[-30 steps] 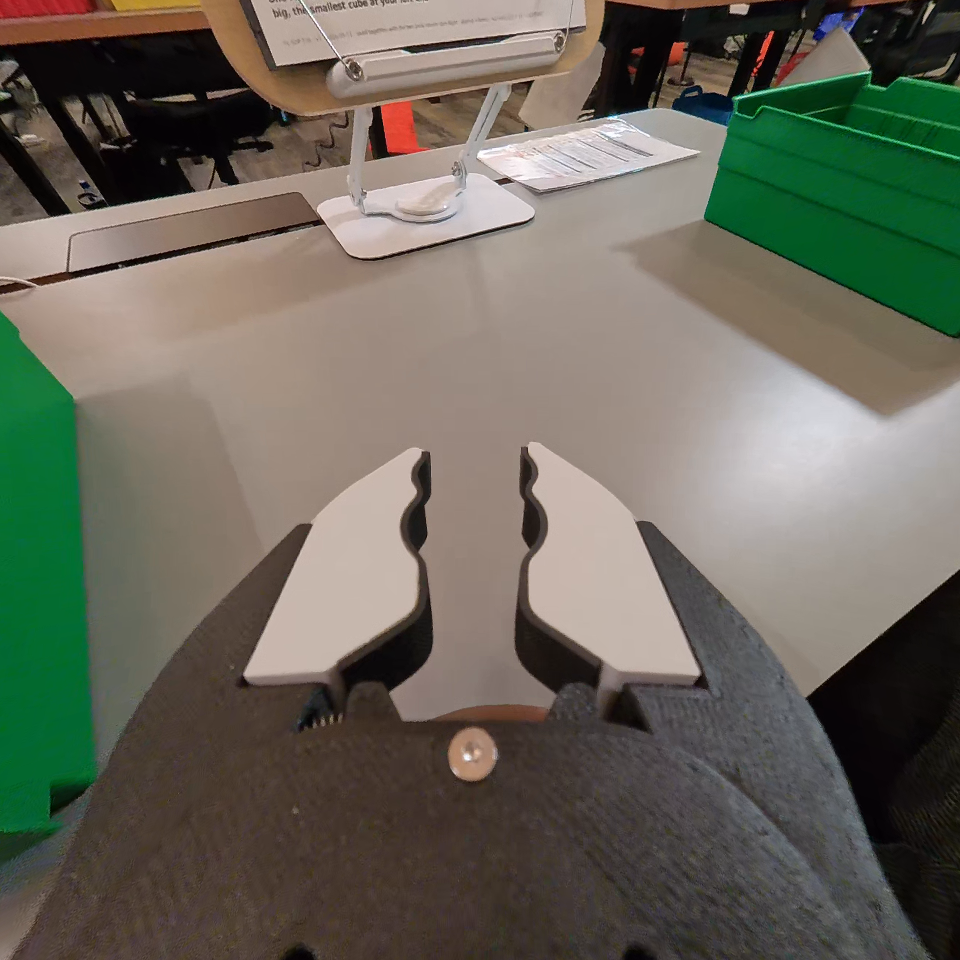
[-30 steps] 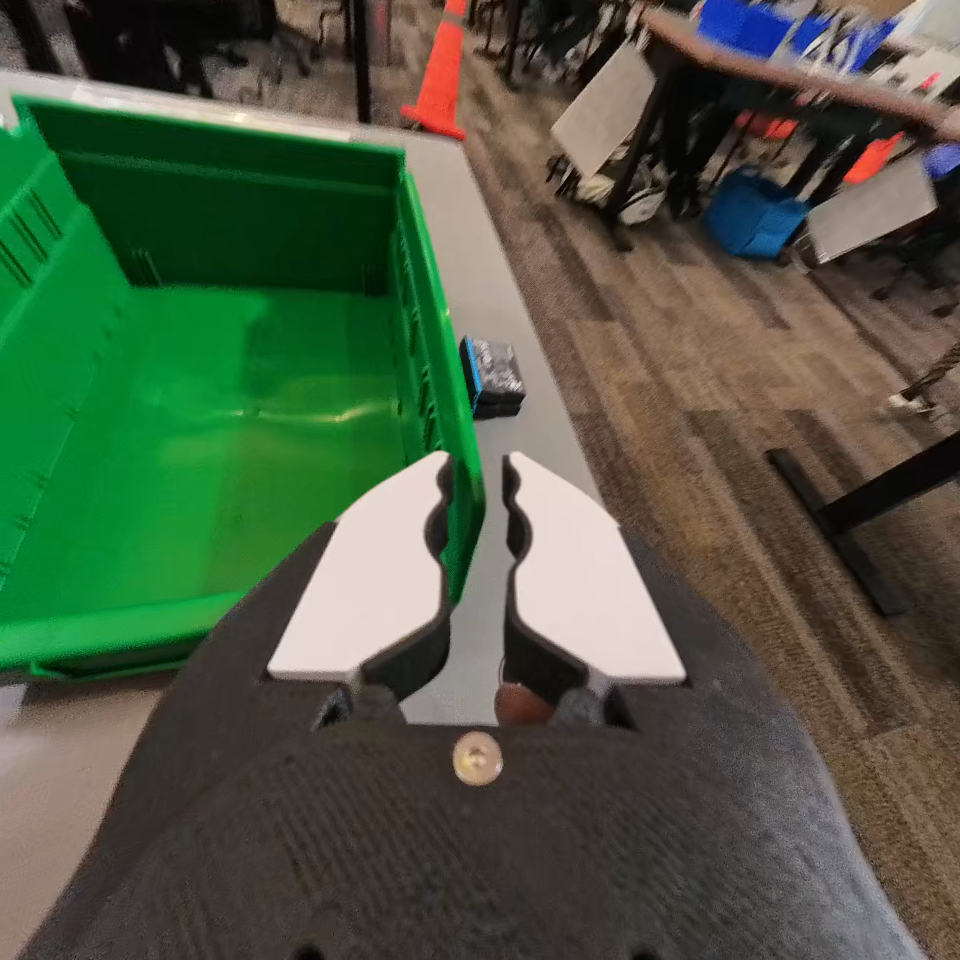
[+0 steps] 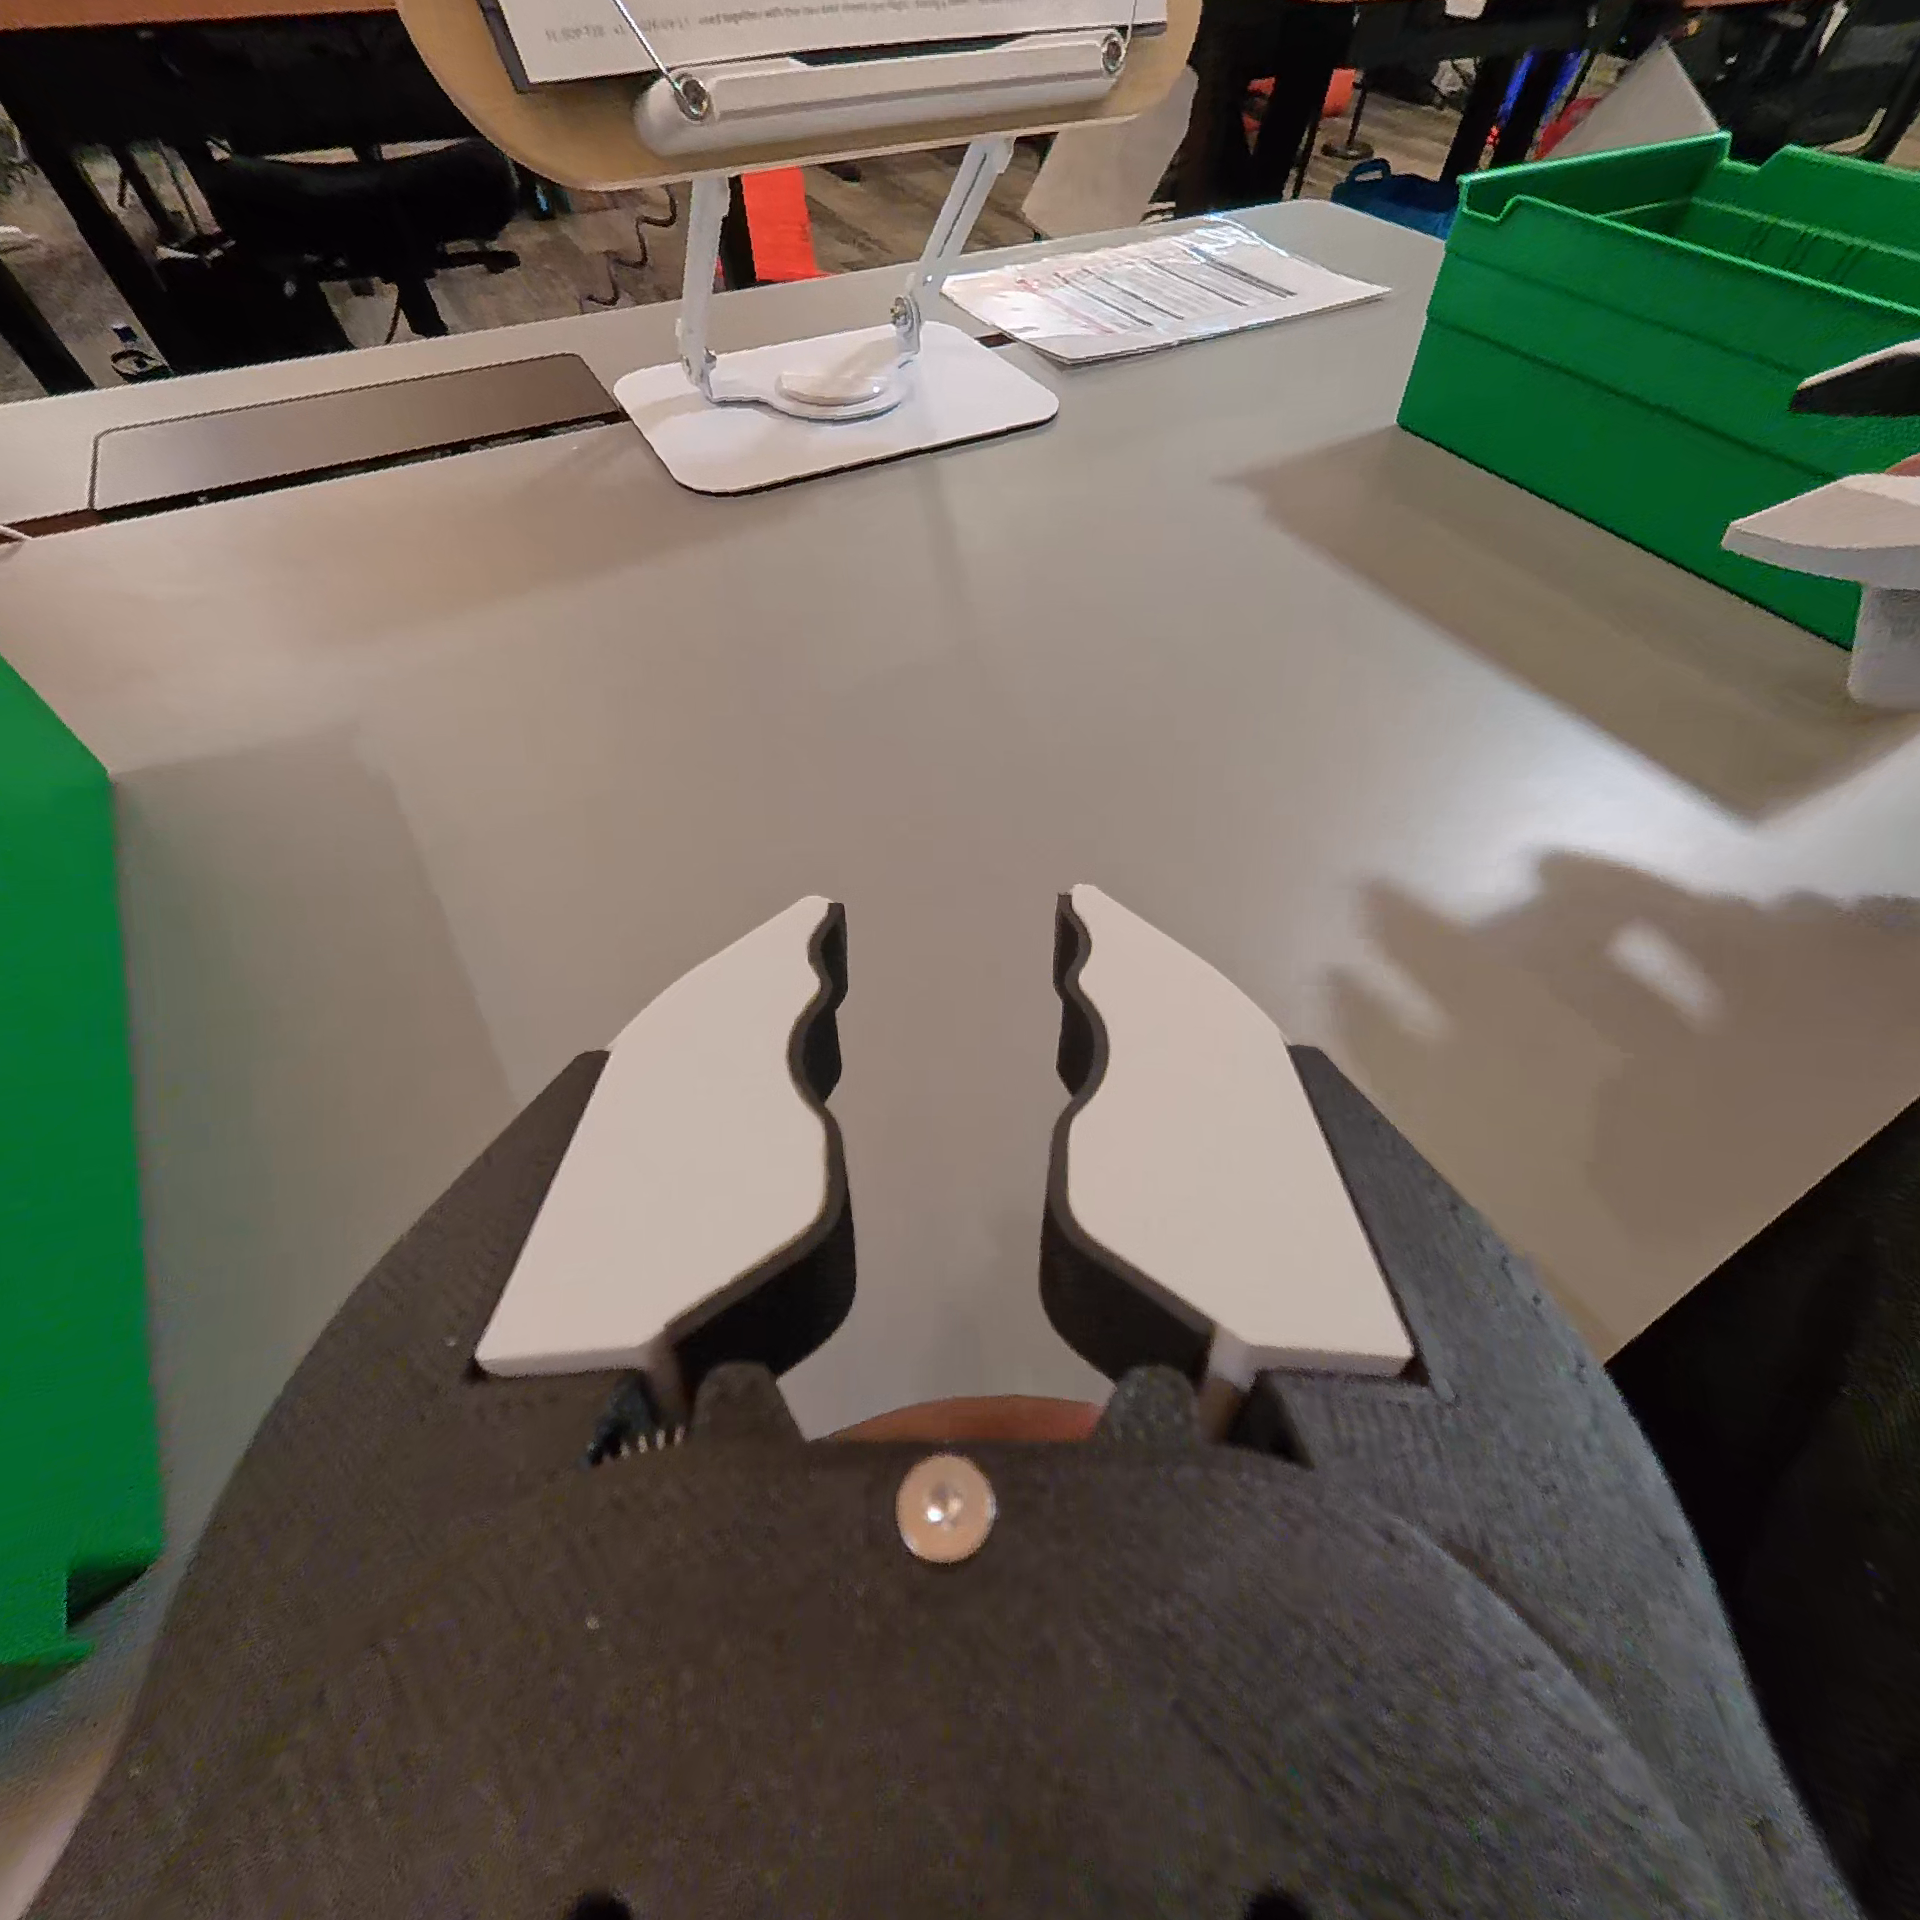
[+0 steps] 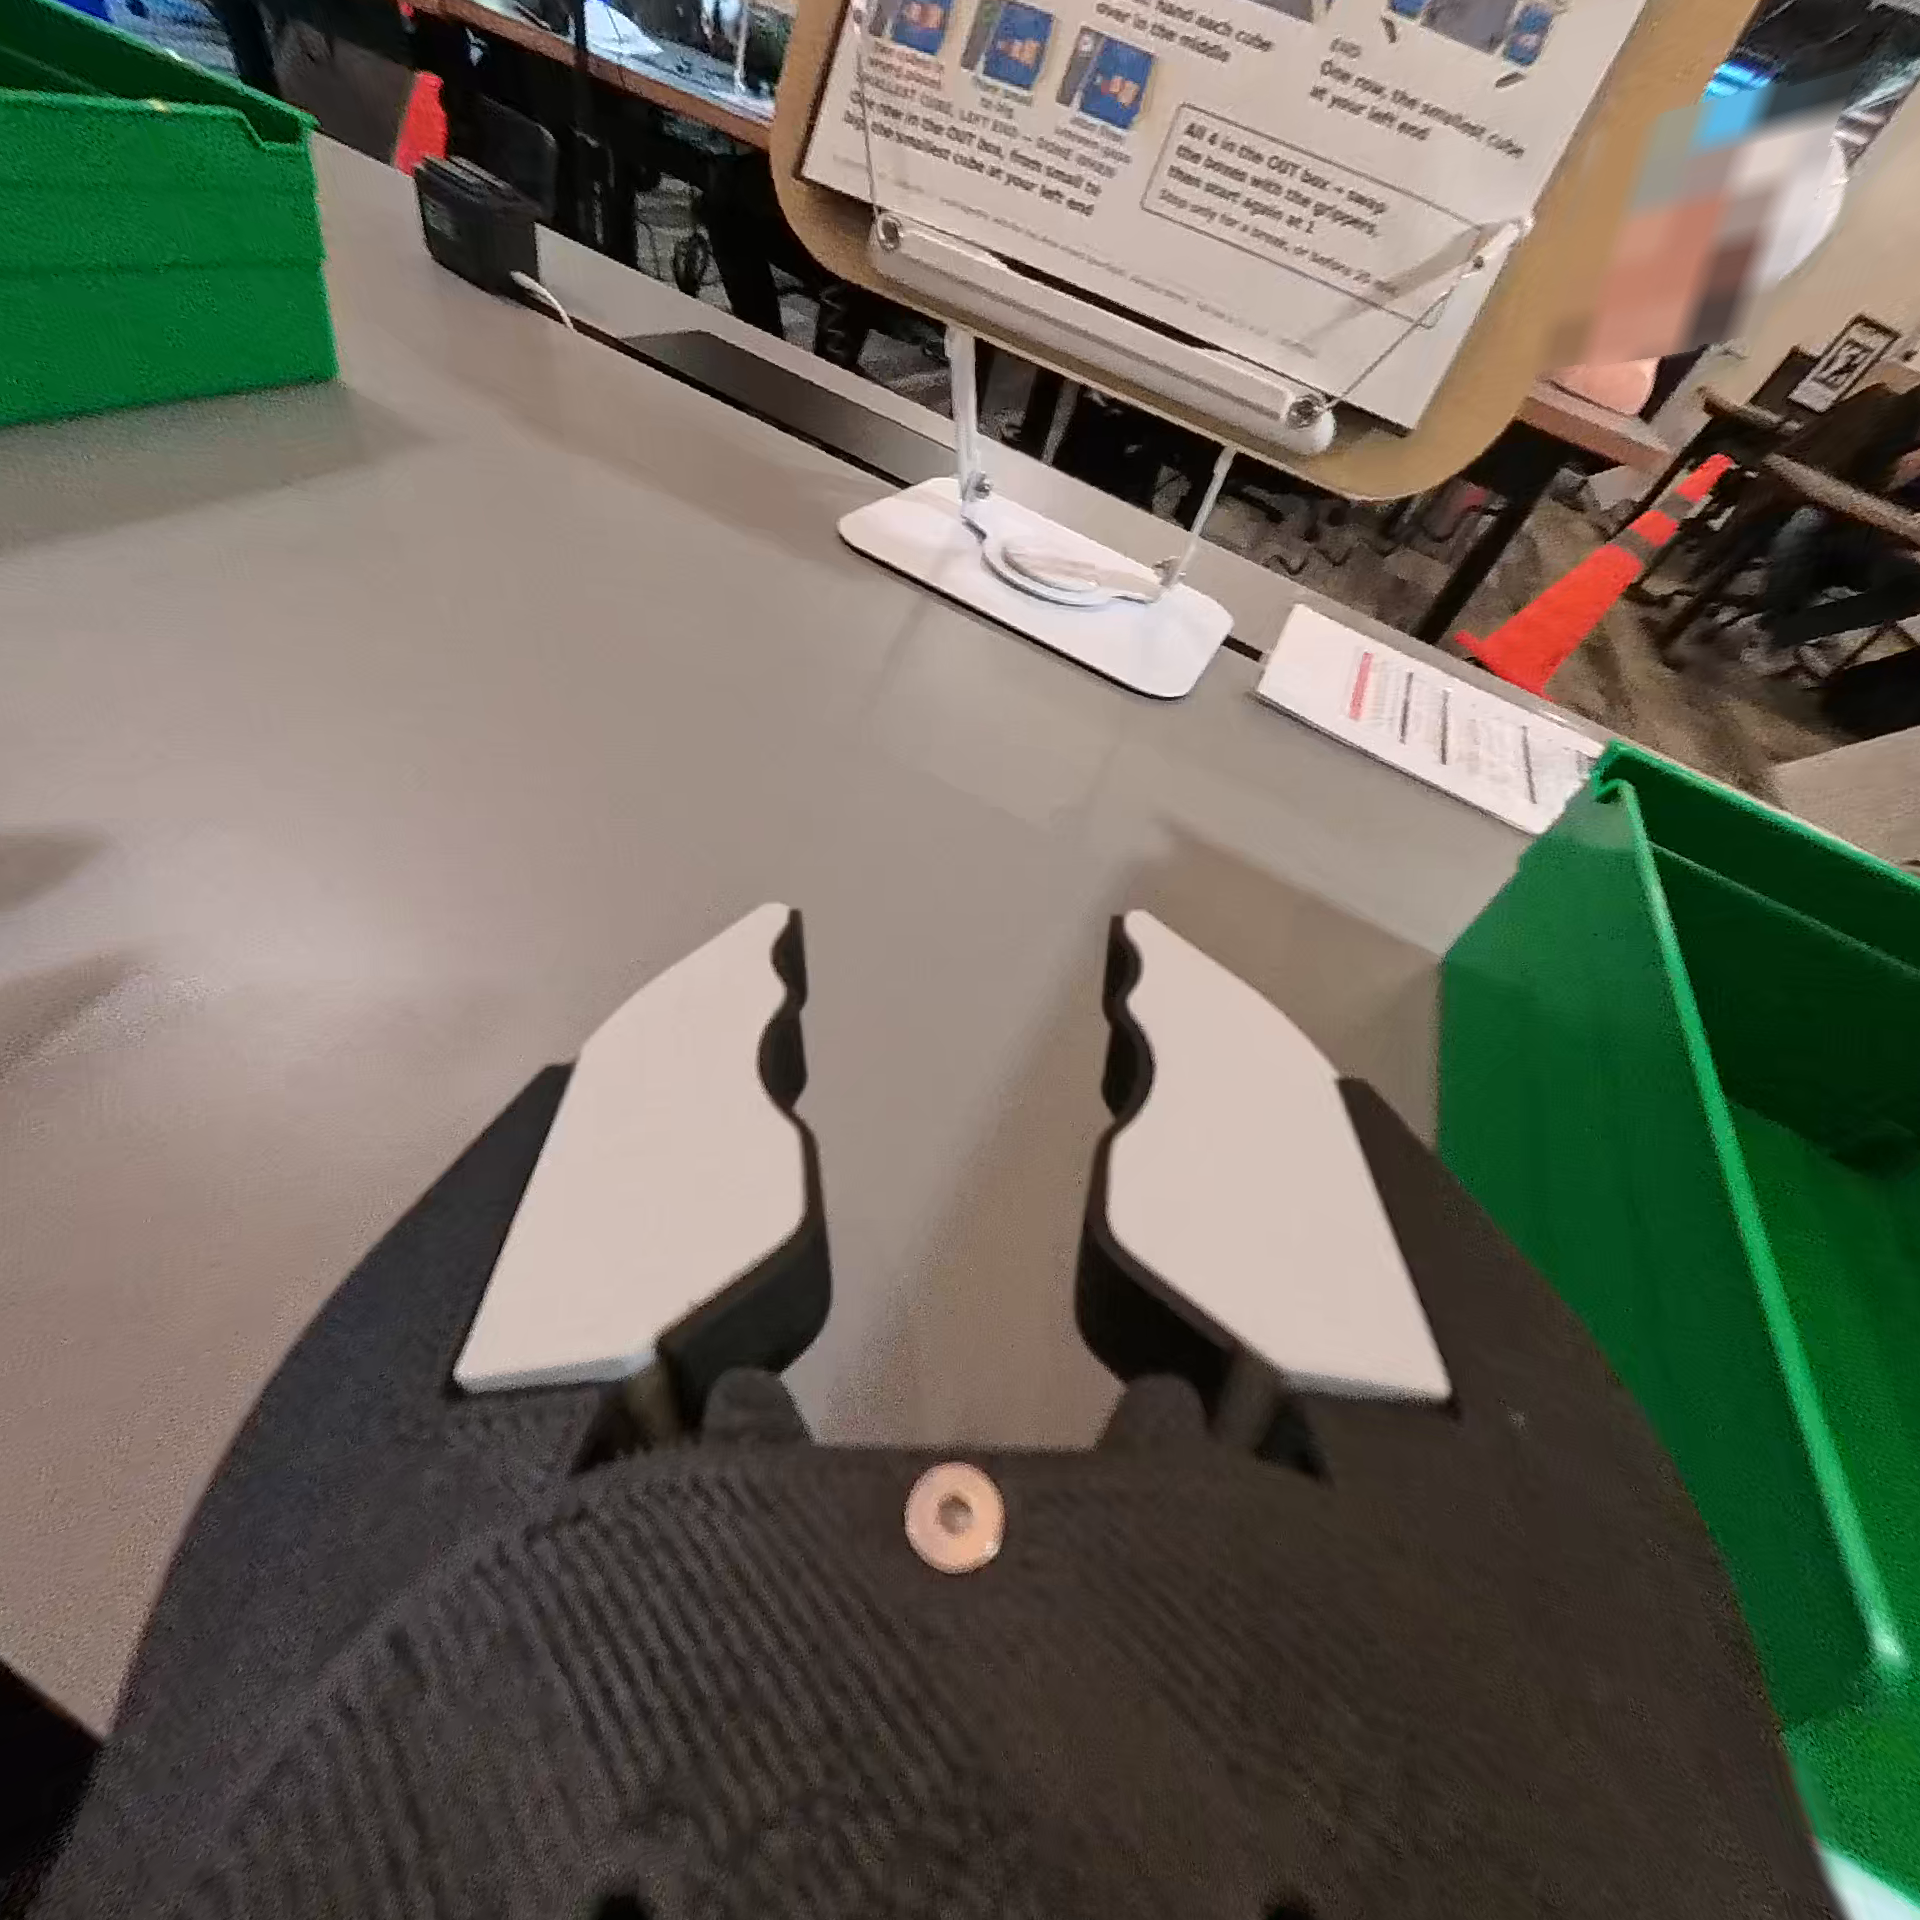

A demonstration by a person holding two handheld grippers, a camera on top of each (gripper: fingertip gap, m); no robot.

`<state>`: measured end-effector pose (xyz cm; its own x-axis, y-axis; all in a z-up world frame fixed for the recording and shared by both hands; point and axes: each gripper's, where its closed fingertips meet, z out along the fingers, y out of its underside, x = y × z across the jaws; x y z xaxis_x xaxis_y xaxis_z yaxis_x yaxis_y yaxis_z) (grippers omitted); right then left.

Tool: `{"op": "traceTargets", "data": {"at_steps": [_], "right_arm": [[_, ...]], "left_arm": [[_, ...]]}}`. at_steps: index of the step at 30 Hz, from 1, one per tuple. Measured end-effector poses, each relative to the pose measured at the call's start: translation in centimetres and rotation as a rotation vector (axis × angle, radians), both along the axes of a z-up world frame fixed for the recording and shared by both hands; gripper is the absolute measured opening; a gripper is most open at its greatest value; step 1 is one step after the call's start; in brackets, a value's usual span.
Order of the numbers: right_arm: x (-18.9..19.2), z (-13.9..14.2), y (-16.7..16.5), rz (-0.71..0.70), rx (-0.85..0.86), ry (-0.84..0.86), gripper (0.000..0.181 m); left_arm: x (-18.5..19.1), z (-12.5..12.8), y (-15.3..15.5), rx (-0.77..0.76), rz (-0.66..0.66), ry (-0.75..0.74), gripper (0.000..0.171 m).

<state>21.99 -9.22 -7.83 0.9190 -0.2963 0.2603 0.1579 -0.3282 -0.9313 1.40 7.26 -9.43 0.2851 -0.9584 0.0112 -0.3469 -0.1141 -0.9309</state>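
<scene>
Plainly, left gripper [image 3: 951,914] and right gripper [image 4: 954,925] hover empty, fingers parted, over grey table [image 3: 935,644] between green bins [image 4: 1662,1195].

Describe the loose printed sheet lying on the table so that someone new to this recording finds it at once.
Start at the grey table and find the white flat-based document stand holding a tan board at its far edge. Just to the stand's right, between its base and the green plastic bin, lies the glossy white printed sheet. It is the only thing lying flat, marked by one red stripe.
</scene>
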Motion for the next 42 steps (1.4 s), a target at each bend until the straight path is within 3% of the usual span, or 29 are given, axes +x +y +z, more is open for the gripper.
{"op": "traceTargets", "data": {"at_steps": [7, 10, 24, 38, 42], "right_arm": [[1.1, 0.8, -0.4, -0.059, 0.054, 0.039, 0.069], [1.3, 0.8, -0.4, -0.077, 0.069, 0.045, 0.068], [1.5, 0.0, -0.4, -0.099, 0.058, 0.120, 0.071], [0.5, -0.8, 0.4, -0.042, -0.039, -0.053, 0.061], [1.1, -0.9, 0.3, -0.021, -0.004, -0.007, 0.061]], "left_arm": [[0.0, -0.2, -0.1, 0.009, 0.002, 0.010, 0.040], [-0.1, -0.2, 0.1, 0.012, 0.022, 0.013, 0.046], [0.0, -0.5, -0.6, 0.014, -0.015, 0.027, 0.045], [0.7, 0.3, -3.2, -0.112, -0.103, -0.034, 0.046], [1.2, -0.3, -3.8, -0.123, -0.152, -0.006, 0.047]]}}
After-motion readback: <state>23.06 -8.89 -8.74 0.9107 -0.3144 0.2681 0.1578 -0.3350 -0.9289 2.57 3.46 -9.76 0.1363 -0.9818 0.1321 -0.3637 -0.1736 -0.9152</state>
